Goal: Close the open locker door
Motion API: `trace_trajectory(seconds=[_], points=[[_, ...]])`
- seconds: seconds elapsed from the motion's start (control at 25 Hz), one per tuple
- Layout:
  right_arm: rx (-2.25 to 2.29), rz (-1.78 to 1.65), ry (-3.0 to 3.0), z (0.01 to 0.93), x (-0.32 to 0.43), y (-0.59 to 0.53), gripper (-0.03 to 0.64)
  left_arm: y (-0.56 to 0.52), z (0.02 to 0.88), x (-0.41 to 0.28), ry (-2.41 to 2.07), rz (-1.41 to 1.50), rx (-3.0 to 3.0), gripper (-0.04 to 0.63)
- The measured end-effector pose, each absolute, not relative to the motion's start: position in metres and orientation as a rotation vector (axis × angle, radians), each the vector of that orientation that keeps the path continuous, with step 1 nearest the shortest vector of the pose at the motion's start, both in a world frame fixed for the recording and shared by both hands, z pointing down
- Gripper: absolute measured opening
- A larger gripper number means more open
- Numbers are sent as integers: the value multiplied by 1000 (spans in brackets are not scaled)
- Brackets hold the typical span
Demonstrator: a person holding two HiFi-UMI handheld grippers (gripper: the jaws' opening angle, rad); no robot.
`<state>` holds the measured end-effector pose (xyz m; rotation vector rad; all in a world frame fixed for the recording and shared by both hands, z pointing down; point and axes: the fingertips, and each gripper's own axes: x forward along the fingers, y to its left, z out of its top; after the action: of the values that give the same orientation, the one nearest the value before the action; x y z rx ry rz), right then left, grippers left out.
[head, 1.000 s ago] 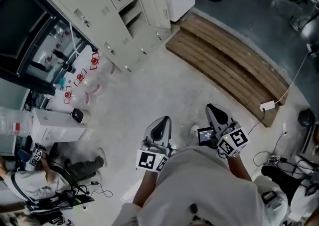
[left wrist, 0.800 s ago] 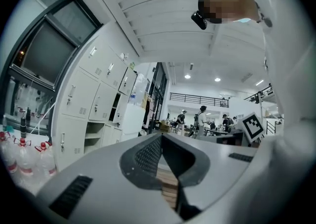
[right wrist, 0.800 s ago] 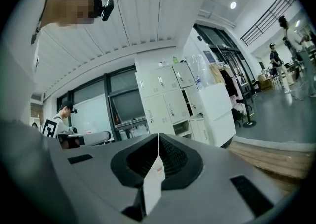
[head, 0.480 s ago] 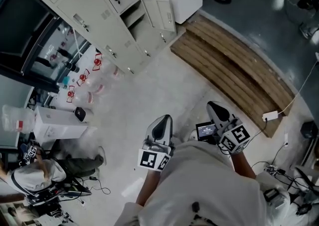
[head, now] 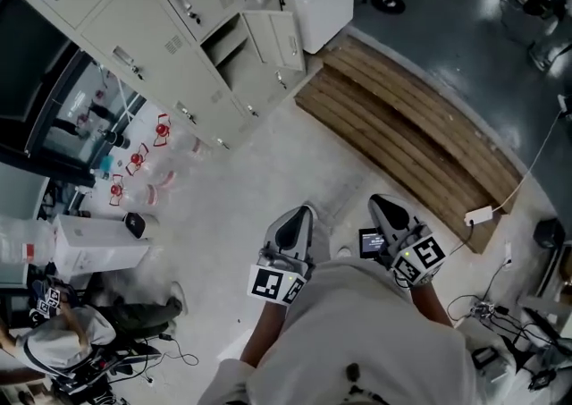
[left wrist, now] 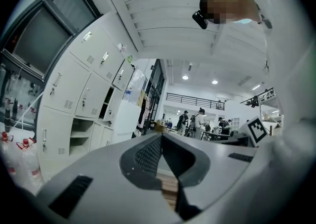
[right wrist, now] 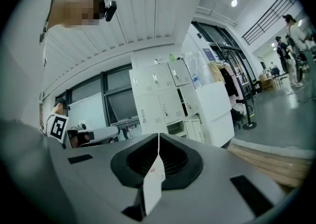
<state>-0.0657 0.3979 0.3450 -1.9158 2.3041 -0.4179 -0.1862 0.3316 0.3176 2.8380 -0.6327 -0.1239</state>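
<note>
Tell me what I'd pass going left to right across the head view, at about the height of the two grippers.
white box on the floor → left gripper → right gripper → white adapter at the edge of the wooden platform

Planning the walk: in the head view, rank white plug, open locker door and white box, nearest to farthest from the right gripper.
From the right gripper:
1. White plug, just right, on planks.
2. Open locker door, upper left.
3. White box, far left.
</note>
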Motion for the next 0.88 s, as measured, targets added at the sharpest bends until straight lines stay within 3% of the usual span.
trace_trajectory(seconds=[0.4, 0.88], points=[[-2006, -395, 2259, 336, -12, 294, 28, 221, 311, -119, -473, -149, 2858, 8], [-2049, -350, 2267, 336, -3, 180, 28, 99, 310, -111, -474, -173, 2888, 8]])
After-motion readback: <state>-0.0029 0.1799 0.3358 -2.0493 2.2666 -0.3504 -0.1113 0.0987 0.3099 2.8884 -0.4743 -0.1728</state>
